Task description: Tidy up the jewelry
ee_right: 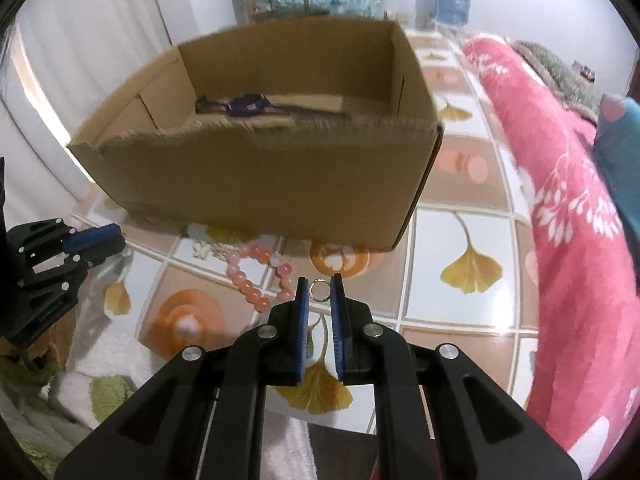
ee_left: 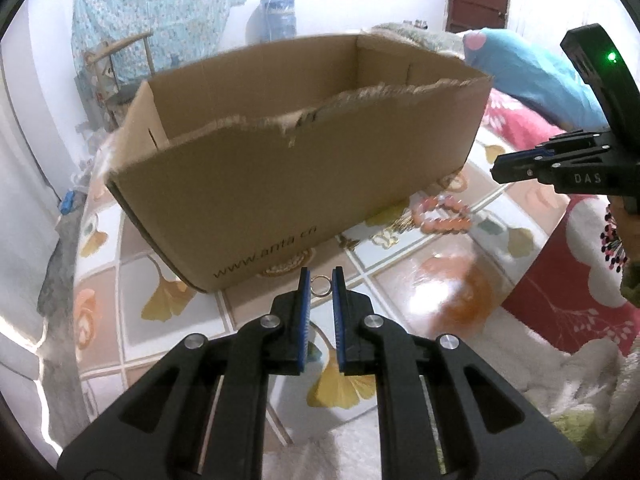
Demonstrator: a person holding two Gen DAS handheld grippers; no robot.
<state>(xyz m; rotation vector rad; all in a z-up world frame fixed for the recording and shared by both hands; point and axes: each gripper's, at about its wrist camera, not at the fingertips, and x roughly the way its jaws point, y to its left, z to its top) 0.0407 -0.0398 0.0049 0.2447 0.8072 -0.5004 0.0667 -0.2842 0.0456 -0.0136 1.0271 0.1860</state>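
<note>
left claw [ee_left: 320, 278]: narrow, pinching small thin metal ring [ee_left: 319, 286] | right claw [ee_right: 319, 285]: narrow, pinching second small metal ring [ee_right: 319, 291] | pink-orange bead bracelet [ee_right: 260, 276]: on tiled leaf-pattern worktop [ee_right: 472, 320], just beside open brown cardboard box [ee_right: 260, 184]

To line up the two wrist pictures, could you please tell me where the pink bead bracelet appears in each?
Left wrist: pink bead bracelet, right of centre, by the cardboard box.
Right wrist: bracelet, left of centre, below the box.
Shared landmark: the box.
</note>
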